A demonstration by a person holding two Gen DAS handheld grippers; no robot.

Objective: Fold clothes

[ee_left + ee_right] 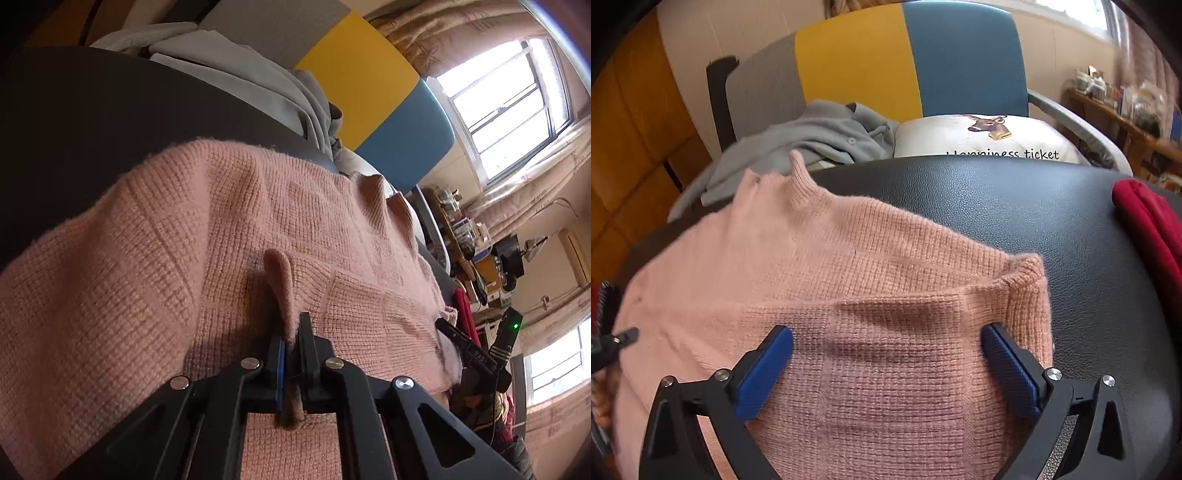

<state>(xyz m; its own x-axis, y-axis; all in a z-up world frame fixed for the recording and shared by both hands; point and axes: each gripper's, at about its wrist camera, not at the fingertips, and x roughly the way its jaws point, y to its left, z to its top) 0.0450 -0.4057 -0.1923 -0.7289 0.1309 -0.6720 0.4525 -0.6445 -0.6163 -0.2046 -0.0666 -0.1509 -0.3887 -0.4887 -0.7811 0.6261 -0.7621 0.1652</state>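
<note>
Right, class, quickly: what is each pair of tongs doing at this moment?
Left tongs: shut on a pinched ridge of the pink knitted sweater.
Right tongs: open above the sweater, holding nothing.

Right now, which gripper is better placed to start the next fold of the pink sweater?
Left. The left gripper is already shut on a pinch of the pink knit sweater; the right gripper is open above it, holding nothing.

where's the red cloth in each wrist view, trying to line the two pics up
Left wrist: the red cloth is a thin strip at the right, just past the pink sweater's far edge.
Right wrist: the red cloth lies at the right edge on the black surface, apart from the sweater.
Shared landmark: the yellow and blue chair back.
</note>
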